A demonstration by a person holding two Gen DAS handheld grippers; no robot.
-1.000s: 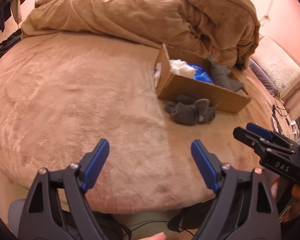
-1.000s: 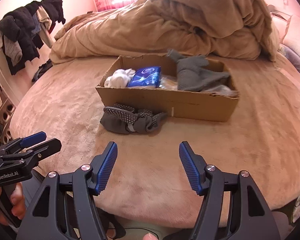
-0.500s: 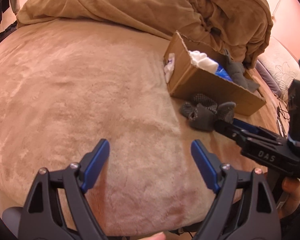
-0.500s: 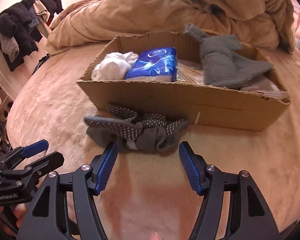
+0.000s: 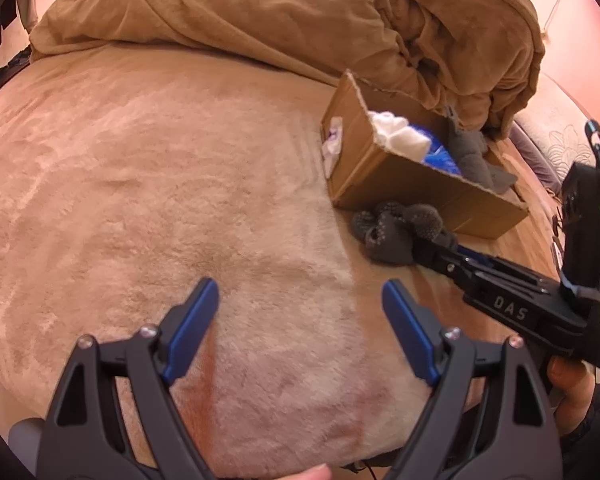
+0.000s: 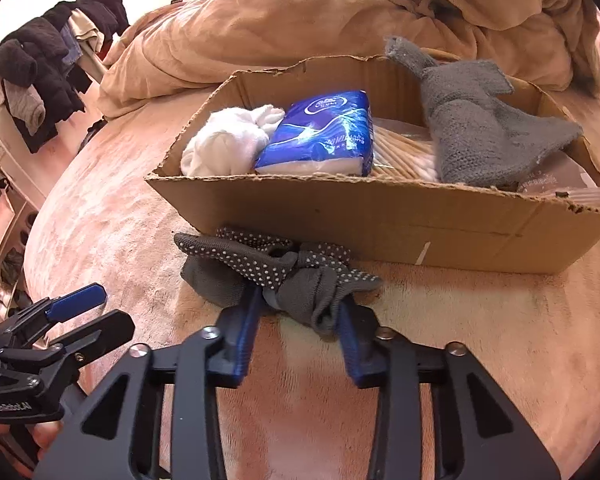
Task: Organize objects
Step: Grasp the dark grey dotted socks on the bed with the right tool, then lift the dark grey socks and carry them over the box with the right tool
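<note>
Since 1 second ago the right tool [image 6: 300, 312] has advanced onto the dotted grey gloves [image 6: 276, 272] and narrowed around them; full clamping cannot be confirmed. Gloves lie on the bed against the cardboard box [image 6: 380, 216] front wall. Box already holds 4 visible items. Left tool [image 5: 300, 332] hangs apart, idle, well short of the box. Transfer outstanding.
</note>
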